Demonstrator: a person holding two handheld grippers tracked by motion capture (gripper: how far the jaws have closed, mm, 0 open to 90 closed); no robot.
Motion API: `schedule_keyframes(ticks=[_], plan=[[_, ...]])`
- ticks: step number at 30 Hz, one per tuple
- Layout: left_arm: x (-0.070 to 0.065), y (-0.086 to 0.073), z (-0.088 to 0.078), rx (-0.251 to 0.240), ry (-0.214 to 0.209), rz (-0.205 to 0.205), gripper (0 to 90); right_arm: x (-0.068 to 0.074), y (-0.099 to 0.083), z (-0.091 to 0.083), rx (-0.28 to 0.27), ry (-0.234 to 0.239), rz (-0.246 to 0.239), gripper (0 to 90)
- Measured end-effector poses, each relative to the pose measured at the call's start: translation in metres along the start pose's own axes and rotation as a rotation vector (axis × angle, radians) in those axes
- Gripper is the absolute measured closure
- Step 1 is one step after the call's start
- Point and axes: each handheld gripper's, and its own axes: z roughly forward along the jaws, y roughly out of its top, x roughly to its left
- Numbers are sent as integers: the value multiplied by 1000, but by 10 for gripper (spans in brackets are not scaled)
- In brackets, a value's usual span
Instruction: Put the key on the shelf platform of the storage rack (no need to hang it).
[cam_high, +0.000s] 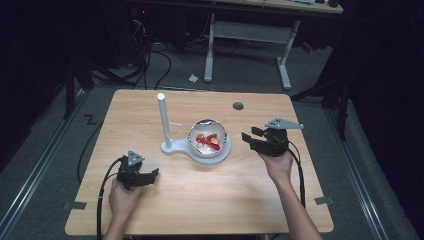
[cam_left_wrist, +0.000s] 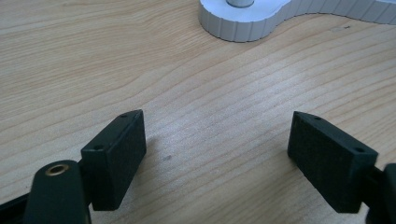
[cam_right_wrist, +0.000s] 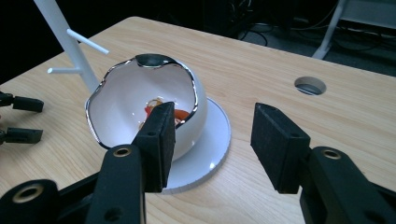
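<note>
Your left gripper (cam_high: 150, 176) rests low on the table (cam_high: 200, 200), jaws apart and empty, near the white stand (cam_high: 165, 125). The bowl (cam_high: 207, 140) with red pieces sits mid-table on the stand's base. Your right gripper (cam_high: 252, 136), half-open and empty, hovers just beside it; next, I judge, line the jaws over its rim.

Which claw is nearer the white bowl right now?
The right claw. It hovers open just beside the white bowl, whereas the left claw sits farther back, low over the table near the person's edge.
</note>
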Motion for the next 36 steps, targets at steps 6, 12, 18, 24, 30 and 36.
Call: schedule_keyframes(ticks=[6,12,18,24,30,36], plan=[[0,0,0,-1,0,-1,198,-4,-2,-15,-1,-18,2,503],[0,0,0,-1,0,-1,198,-12,-13,-28,-11,-45,37,509],[0,0,0,-1,0,-1,198,-19,-26,-42,-28,-64,60,511],[0,0,0,-1,0,-1,198,-21,-34,-54,-39,-75,70,511],[0,0,0,-1,0,-1,198,-22,-41,-62,-44,-76,81,509],[0,0,0,-1,0,-1,198,-21,-52,-68,-47,-73,94,509]])
